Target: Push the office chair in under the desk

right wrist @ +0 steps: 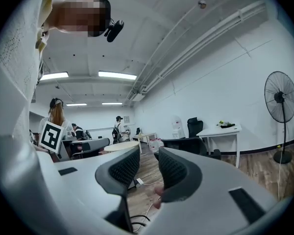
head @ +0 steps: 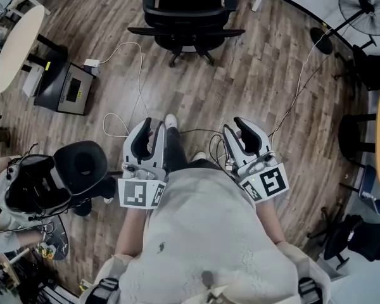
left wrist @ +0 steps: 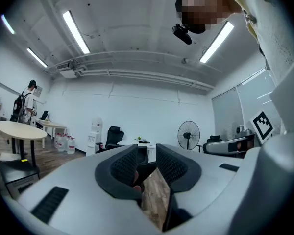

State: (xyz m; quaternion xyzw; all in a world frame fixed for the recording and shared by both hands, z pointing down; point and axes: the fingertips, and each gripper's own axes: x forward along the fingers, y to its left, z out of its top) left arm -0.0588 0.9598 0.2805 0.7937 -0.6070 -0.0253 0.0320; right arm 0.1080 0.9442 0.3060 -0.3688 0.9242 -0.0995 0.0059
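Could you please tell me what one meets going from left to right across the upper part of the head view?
round table → dark box on the floor → black office chair → standing fan
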